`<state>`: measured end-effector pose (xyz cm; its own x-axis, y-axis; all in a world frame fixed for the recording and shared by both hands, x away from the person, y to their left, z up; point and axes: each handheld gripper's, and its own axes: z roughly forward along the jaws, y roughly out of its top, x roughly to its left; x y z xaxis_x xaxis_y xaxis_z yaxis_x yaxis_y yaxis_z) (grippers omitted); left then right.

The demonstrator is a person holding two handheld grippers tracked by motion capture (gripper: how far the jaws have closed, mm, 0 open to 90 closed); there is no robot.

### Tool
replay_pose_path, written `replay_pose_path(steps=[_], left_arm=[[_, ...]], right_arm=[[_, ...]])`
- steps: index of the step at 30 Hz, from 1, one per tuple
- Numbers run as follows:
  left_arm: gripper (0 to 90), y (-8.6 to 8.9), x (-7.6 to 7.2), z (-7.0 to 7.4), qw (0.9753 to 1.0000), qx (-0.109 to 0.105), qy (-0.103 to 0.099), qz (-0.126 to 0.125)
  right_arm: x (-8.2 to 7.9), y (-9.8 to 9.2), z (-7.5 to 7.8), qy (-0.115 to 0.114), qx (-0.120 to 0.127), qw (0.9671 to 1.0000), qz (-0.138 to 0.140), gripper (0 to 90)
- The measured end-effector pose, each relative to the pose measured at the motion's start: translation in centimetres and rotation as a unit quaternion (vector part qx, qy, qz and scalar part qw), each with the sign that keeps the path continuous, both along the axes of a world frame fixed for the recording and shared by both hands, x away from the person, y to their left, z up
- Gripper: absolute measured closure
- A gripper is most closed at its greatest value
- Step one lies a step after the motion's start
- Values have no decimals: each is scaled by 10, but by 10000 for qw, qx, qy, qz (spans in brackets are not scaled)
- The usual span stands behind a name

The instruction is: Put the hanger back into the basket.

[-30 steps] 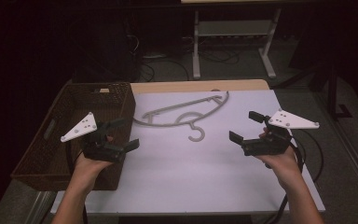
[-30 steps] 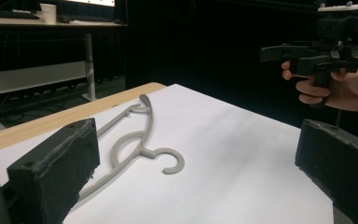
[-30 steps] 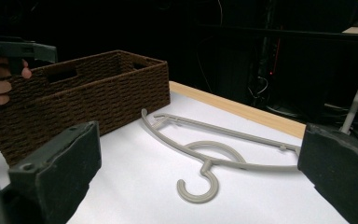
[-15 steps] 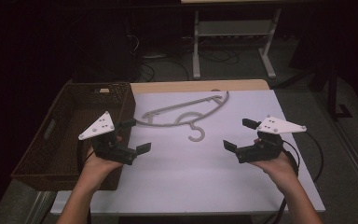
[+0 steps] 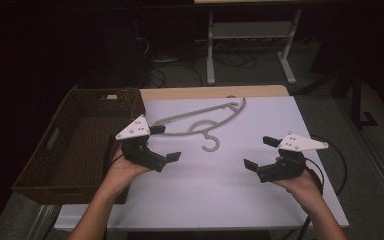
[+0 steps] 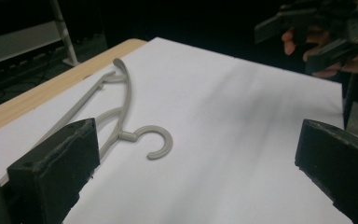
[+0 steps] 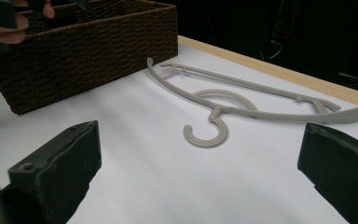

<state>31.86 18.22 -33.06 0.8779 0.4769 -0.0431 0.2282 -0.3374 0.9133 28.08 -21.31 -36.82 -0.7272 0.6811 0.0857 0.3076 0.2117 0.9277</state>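
Grey hanger (image 5: 200, 119) flat on white counter (image 5: 220, 190), between open left tongs (image 5: 166, 143) and right tongs (image 5: 260, 152); wicker basket (image 5: 35, 180) alongside.

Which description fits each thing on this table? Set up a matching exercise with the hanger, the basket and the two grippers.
Things:
1. hanger
2. basket
3. left gripper
4. right gripper

Descriptions:
a. dark woven, at the table's left edge
b. grey, lying flat on the white sheet, hook toward the person
c. open, held over the sheet's right part
d. open, held beside the basket, near the hanger's left end

Pairs: 1-b, 2-a, 3-d, 4-c
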Motion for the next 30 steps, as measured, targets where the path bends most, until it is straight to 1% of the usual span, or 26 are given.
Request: replay_pose_path(steps=[3, 5, 6, 7, 8, 9, 10, 11, 14, 15, 16, 17, 18, 20, 21, 23, 24, 25, 26, 27, 28, 29, 30], left_arm=[[0, -7, 8, -3, 9999, 159, 1, -23], [0, -11, 13, -6, 9998, 221, 4, -14], [0, -11, 13, -6, 9998, 221, 4, -14], [0, -14, 16, -7, 9997, 246, 30, -6], [7, -19, 21, -10, 9995, 299, 23, -38], [24, -21, 24, -12, 9994, 357, 18, -44], [30, -21, 24, -12, 9994, 357, 18, -44], [47, -26, 30, -16, 9991, 428, 36, -69], [89, -30, 39, -22, 9988, 486, 56, -97], [130, -32, 42, -24, 9987, 484, 54, -126], [174, -33, 46, -26, 9983, 556, 51, -142], [188, -33, 46, -26, 9983, 556, 51, -142], [213, -36, 53, -30, 9979, 626, 46, -151], [280, -38, 59, -34, 9974, 688, 34, -191], [305, -39, 63, -37, 9973, 714, 73, -181], [394, -42, 72, -41, 9972, 712, 116, -217], [423, -43, 77, -43, 9971, 723, 111, -220], [447, -43, 77, -43, 9971, 723, 111, -220], [480, -46, 86, -47, 9968, 756, 134, -208], [526, -46, 86, -47, 9968, 756, 134, -208], [552, -47, 97, -51, 9962, 840, 112, -206], [568, -47, 97, -51, 9962, 840, 112, -206], [590, -48, 105, -53, 9958, 880, 90, -244]], right_arm=[[1, -3, -1, 21, 43, 10000, -44, 0], [1, -5, -1, 2, 59, 10000, -76, 0], [1, -5, -1, 2, 59, 10000, -76, 0], [1, -6, -2, 33, 65, 9999, -81, 0], [1, -7, -2, 4, 57, 9999, -92, 0], [1, -7, -2, 31, 62, 9999, -97, 0], [1, -7, -2, 31, 62, 9999, -97, 0], [1, -7, -2, 22, 68, 9999, -99, 0], [1, -8, -2, -3, 61, 9999, -98, 0], [1, -8, -2, -6, 62, 9999, -99, 0], [1, -8, -2, 17, 65, 9999, -103, 0], [1, -8, -2, 17, 62, 9999, -101, 0], [1, -8, -2, 20, 59, 9999, -103, 0], [1, -8, -2, 29, 72, 9999, -101, 0], [1, -8, -2, 30, 71, 9999, -102, 0], [2, -8, -2, 18, 62, 9999, -92, 0], [2, -8, -3, 22, 61, 9999, -87, 0], [2, -8, -3, 20, 58, 9999, -81, 0], [2, -8, -3, 18, 56, 10000, -78, 0], [2, -8, -3, 18, 56, 10000, -78, 0], [1, -8, -2, 15, 65, 9999, -75, 0], [1, -8, -2, 15, 65, 9999, -75, 0], [1, -8, -2, 15, 69, 10000, -68, 0]])
